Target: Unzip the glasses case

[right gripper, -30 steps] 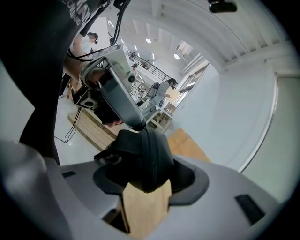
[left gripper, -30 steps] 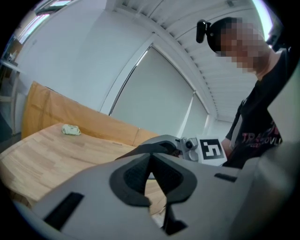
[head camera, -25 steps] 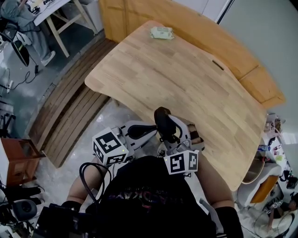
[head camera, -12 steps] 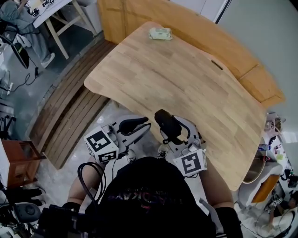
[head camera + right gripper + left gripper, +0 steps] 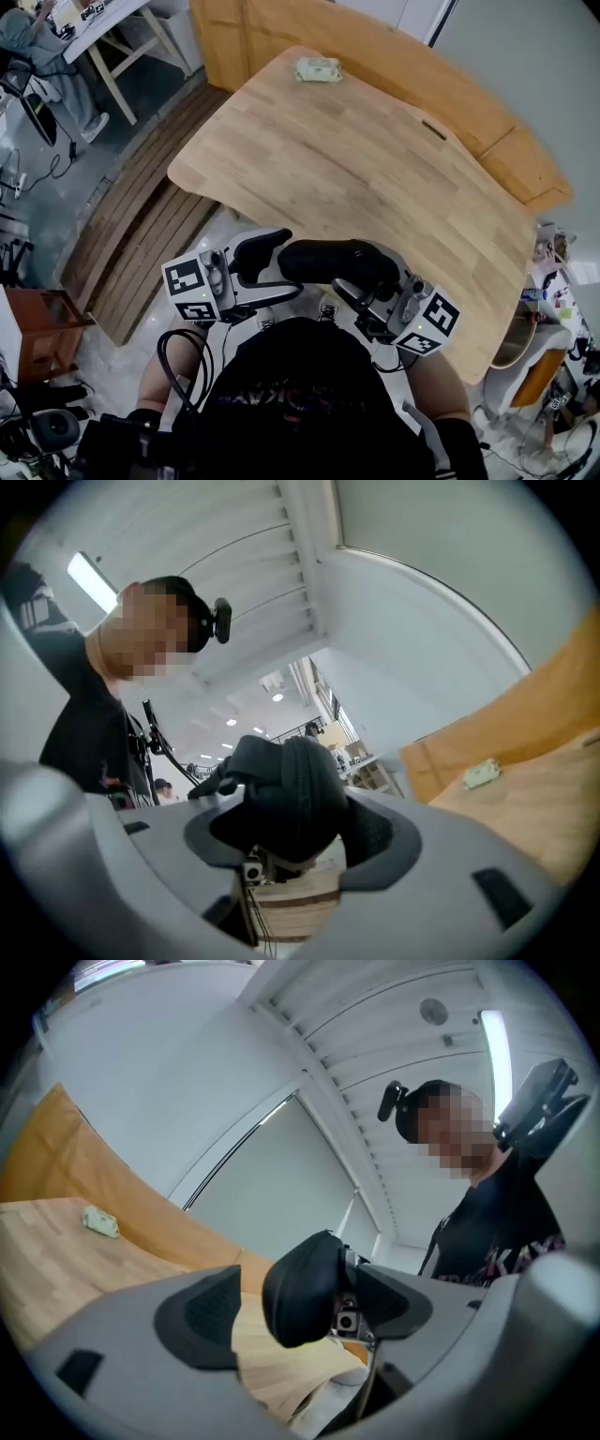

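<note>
Holding the black glasses case [image 5: 336,262] up in front of my chest, I have it lying roughly level between my 2 tools, off the near edge of the wooden surface [image 5: 375,159] and touching nothing on it. My right tool [image 5: 373,286] is clamped on the right end of the case. In the right gripper view its dark pads [image 5: 378,836] press on the rounded shell from either side, and a ridged seam [image 5: 292,780] runs over the top of the case toward the camera. I cannot tell from any view whether the zip is open. My left tool [image 5: 267,267] has just been opening its jaws, and they now stand wide apart. The left end of the case sits between them, nearer the pad at the right of the left gripper view, with a clear gap to the other pad, so this tool grips nothing. Each tool's marker cube faces up at me, the left cube [image 5: 197,286] beside my left arm and the right cube [image 5: 429,323] by my right. 1 small pale packet [image 5: 317,68] lies near the far edge of the surface, well apart from the case. Slatted boards [image 5: 141,216] run along the floor to the left.
</note>
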{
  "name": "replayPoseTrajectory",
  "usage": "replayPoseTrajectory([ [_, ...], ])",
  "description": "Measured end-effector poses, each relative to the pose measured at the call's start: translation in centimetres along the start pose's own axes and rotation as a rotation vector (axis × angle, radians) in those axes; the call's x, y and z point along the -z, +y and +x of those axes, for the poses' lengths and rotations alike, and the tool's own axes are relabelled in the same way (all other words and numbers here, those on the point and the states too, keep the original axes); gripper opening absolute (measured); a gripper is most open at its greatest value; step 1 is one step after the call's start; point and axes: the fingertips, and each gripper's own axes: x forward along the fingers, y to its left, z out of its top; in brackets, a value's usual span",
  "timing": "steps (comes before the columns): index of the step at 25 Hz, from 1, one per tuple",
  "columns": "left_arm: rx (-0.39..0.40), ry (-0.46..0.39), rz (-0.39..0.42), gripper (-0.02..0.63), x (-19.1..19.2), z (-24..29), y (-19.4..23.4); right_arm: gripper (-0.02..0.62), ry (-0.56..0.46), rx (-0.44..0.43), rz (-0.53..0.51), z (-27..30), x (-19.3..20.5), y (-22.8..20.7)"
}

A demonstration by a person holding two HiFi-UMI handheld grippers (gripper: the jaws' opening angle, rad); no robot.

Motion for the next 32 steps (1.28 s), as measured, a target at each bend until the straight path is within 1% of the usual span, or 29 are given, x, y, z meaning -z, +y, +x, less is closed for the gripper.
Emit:
replayPoseTrajectory([
  [2,0.005,-0.015,-0.036,0.385,0.0,-0.2,0.3,0.25,-0.037,-0.024,0.034,0.0,-0.8,0.4],
  [5,0.076,-0.011,-0.074,0.41,0.2,0.5,-0.9,0.252,-0.056,-0.08,0.073,0.4,-1.2,1.4],
  [9,0.159,0.018,-0.06,0.41,0.0,1.8,-2.5,0.252,-0.023,-0.138,0.091,1.4,0.0,2.7],
  [11,0.174,0.022,-0.041,0.408,-0.4,2.0,-2.9,0.252,-0.014,-0.147,0.096,1.7,0.4,3.0],
  [12,0.176,0.03,-0.029,0.377,-0.4,2.0,-3.1,0.253,-0.016,-0.145,0.099,1.7,0.5,3.0],
  [13,0.175,0.038,-0.02,0.312,-0.4,2.0,-3.2,0.253,-0.02,-0.142,0.103,1.6,0.5,2.8],
  [14,0.169,0.045,-0.017,0.273,-0.4,2.1,-3.3,0.253,-0.025,-0.139,0.108,1.5,0.5,2.7],
  [17,0.157,0.046,-0.024,0.273,-0.4,2.4,-3.3,0.256,-0.037,-0.14,0.119,1.4,0.3,2.5],
  [19,0.141,0.039,-0.008,0.273,-0.6,2.4,-3.2,0.262,-0.035,-0.132,0.109,1.4,0.2,2.3],
  [21,0.085,0.039,0.058,0.273,-0.8,2.4,-2.8,0.273,-0.024,-0.099,0.084,1.3,0.3,1.5],
  [23,-0.007,0.033,0.158,0.273,-1.5,2.3,-2.1,0.286,-0.016,-0.031,0.067,0.4,0.4,-0.2],
  [25,-0.107,0.028,0.242,0.273,-2.3,1.8,-0.9,0.293,-0.024,0.078,0.061,-1.2,0.4,-2.8],
  [27,-0.187,0.058,0.317,0.273,-2.4,1.0,0.4,0.291,-0.028,0.205,0.03,-3.0,0.5,-5.2],
  [28,-0.219,0.09,0.364,0.273,-2.3,0.8,0.9,0.29,-0.02,0.259,-0.005,-3.6,0.5,-5.9],
  [29,-0.248,0.141,0.422,0.273,-2.1,0.6,1.5,0.285,-0.005,0.299,-0.053,-3.9,0.5,-6.2],
  [30,-0.273,0.209,0.494,0.273,-1.6,0.6,2.0,0.275,0.016,0.324,-0.108,-4.0,0.4,-6.2],
  [32,-0.317,0.36,0.662,0.273,-0.5,0.5,3.1,0.265,0.071,0.347,-0.214,-3.5,0.7,-5.8],
])
